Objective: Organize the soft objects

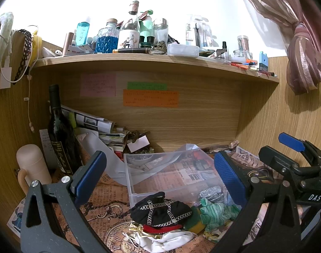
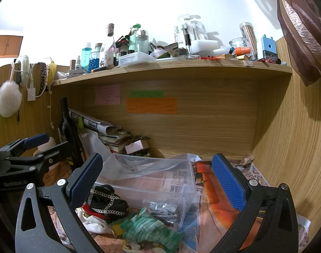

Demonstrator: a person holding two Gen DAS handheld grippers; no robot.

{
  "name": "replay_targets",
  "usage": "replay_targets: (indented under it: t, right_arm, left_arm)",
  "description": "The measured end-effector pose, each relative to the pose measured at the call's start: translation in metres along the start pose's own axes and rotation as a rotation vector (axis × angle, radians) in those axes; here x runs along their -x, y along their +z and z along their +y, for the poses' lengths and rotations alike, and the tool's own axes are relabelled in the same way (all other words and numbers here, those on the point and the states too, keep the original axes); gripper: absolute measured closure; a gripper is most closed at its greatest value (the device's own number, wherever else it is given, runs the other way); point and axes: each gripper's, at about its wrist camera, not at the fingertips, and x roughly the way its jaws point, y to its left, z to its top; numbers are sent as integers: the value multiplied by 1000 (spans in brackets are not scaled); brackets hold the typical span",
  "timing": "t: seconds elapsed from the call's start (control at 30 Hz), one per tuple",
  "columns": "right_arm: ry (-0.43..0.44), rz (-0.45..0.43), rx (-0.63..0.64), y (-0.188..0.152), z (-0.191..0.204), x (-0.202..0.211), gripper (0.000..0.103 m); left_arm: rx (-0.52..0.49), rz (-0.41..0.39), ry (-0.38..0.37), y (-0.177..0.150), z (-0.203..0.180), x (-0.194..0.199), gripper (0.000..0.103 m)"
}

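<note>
You are holding both the left gripper (image 1: 160,177) and right gripper (image 2: 158,181) with jaws spread, empty, above the soft pile (image 1: 171,217) lying before the clear bin (image 1: 171,175); its chain-trimmed black piece (image 1: 160,210) is risking snagging neighbours.

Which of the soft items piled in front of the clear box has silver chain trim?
The black pouch, at the left of the pile. It alone is black with silver chains crossing it; the cloth beside it is green-striped, and the fabric below is white.

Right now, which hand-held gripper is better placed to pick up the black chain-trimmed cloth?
Probably left. The left hand-held gripper is open with the black cloth centred between its fingers; the right hand-held gripper sees it off-side.
</note>
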Motion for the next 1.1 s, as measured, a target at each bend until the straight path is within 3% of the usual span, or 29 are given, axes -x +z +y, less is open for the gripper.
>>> replay_targets:
  t: [1.1]
  right_arm:
    - [5, -4, -6, 1, 3, 2, 0]
  left_arm:
    - [-4, 0, -2, 0, 0, -1, 0]
